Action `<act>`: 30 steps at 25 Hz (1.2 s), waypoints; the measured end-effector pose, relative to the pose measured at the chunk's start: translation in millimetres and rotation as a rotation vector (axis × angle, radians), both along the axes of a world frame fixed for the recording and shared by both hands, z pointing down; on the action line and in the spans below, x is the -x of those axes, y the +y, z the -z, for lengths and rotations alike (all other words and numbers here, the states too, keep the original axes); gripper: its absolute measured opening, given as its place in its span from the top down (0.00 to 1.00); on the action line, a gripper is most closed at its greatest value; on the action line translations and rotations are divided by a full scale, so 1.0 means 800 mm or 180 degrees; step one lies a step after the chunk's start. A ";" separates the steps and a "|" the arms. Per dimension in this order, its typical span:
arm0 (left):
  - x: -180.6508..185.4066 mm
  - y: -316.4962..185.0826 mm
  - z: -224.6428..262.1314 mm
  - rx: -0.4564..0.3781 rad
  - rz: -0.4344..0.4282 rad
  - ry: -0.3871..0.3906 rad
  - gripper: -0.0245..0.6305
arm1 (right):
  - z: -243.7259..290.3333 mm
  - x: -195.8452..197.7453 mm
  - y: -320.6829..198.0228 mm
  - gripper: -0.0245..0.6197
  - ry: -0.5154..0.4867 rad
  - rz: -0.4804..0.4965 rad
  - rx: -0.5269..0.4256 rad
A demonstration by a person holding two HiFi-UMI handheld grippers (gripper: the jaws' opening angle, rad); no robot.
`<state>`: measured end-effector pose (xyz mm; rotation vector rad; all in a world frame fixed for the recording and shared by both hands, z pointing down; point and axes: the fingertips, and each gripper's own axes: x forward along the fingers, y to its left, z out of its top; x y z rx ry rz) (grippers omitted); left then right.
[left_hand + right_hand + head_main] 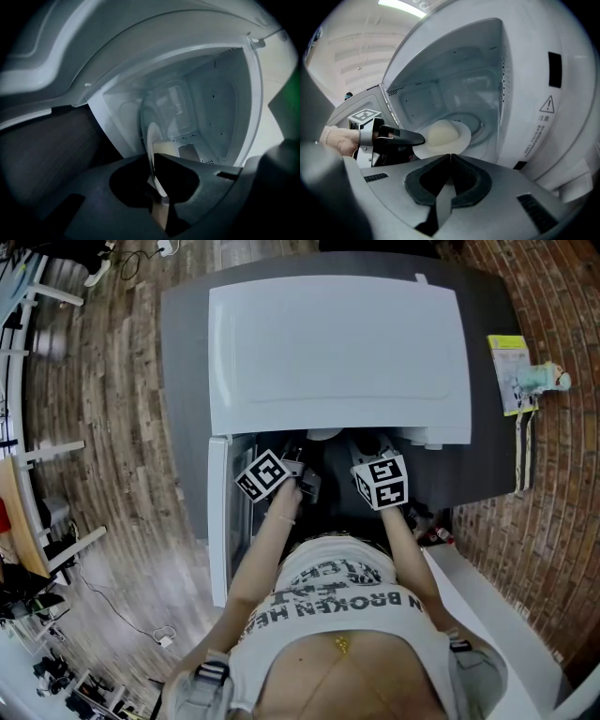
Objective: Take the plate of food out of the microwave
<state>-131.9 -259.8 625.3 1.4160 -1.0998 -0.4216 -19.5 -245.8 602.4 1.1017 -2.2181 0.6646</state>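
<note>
A white microwave [337, 352] stands with its door [217, 521] swung open to the left. Inside it, a white plate [461, 140] carries a pale domed piece of food [443, 132] over the glass turntable [477, 123]. My left gripper [419, 138] reaches in from the left and is shut on the plate's near rim. In the left gripper view the plate [151, 140] shows edge-on between the jaws of that gripper [154, 165]. My right gripper [450, 157] hangs just in front of the plate, shut with nothing in it. From above, both grippers [298, 467] [375, 451] sit at the oven's mouth.
The microwave rests on a dark grey counter [187, 381]. A brick wall runs along the right, with a yellow card [509, 371] and a small pale figure [544, 379] against it. A white ledge [487, 606] lies at the lower right. The oven's right inner wall [506, 93] is close to my right gripper.
</note>
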 end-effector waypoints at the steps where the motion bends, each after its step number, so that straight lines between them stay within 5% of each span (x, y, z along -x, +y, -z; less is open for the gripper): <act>1: 0.000 0.000 0.000 0.0006 0.0004 0.0012 0.91 | -0.001 -0.001 0.000 0.95 -0.0016 -0.0016 0.0018; 12: -0.001 0.020 -0.001 0.0094 0.0036 0.0136 0.93 | -0.015 -0.007 0.009 0.95 -0.0423 -0.0346 0.0374; 22: 0.004 0.034 -0.005 0.0192 0.0170 0.0269 0.93 | -0.020 -0.016 0.005 0.90 -0.1478 -0.1023 0.0908; 30: 0.002 0.037 -0.005 0.0213 0.0141 0.0294 0.93 | -0.018 -0.010 -0.004 0.81 -0.2176 -0.1200 0.1130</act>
